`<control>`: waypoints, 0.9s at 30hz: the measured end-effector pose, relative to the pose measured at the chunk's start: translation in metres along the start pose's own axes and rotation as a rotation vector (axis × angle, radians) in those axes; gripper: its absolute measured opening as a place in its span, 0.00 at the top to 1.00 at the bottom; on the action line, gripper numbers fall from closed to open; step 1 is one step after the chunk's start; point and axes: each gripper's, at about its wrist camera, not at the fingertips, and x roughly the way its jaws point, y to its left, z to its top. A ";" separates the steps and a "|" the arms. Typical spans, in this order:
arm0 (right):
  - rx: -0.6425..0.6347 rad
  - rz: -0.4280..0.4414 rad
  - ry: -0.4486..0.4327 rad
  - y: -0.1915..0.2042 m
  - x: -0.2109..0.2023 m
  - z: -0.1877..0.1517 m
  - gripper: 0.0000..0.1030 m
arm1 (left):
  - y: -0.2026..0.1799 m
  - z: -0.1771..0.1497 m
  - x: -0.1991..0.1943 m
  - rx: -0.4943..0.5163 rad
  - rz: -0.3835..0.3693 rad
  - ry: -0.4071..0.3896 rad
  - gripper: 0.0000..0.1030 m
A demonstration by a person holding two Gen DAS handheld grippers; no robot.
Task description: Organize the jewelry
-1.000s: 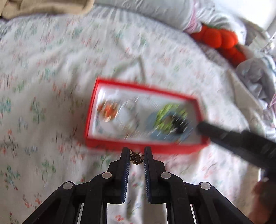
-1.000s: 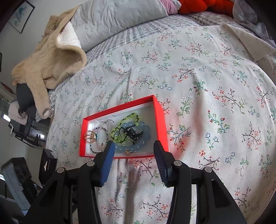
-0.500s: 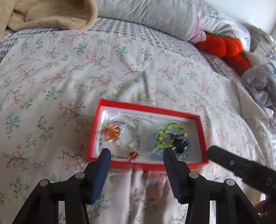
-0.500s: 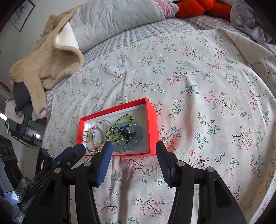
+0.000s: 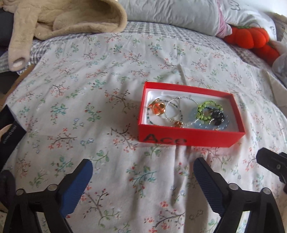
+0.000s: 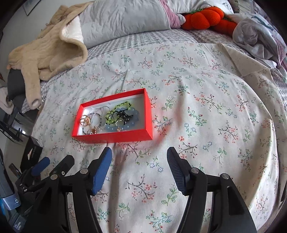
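Red box point(image 5: 188, 138), one, open-topped, on the flowered bedspread point(image 5: 89, 89); black lettering on its near wall. It sits centre-right in the left wrist view, farther off than half a second ago, when it lay just ahead of the fingertips.

Contents, all inside the box: green bead bracelet point(image 5: 209, 111) lying on a pale blue bead bracelet point(image 5: 200, 123); black cord piece point(image 5: 218, 116) on top of both; silver bead loops point(image 5: 176, 109) at centre; gold rings point(image 5: 157, 108) at the left end; small gold piece point(image 5: 178, 124) against the near wall. A second ago that kind of piece was pinched in the left tool outside the box.

Left gripper point(image 5: 143, 181): jaws spread wide, holding nothing, wider than half a second ago; well short of the box.

Right gripper point(image 6: 140, 170): jaws spread wide, empty, near the box's front wall but apart from it, much as before.

Surroundings: beige fleece jacket point(image 6: 48, 53) and grey pillow point(image 6: 125, 19) at the head of the bed; orange plush pumpkin point(image 6: 204, 17) at the far right.
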 end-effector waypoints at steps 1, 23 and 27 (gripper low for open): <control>-0.011 -0.019 -0.003 0.002 -0.002 -0.005 0.26 | 0.001 -0.003 -0.003 0.002 0.005 -0.005 0.04; -0.055 -0.142 0.057 0.011 0.010 -0.029 0.08 | 0.010 -0.020 0.013 0.002 0.057 0.067 0.00; -0.065 -0.146 0.069 0.012 0.017 -0.028 0.08 | 0.010 -0.021 0.019 0.000 0.057 0.077 0.00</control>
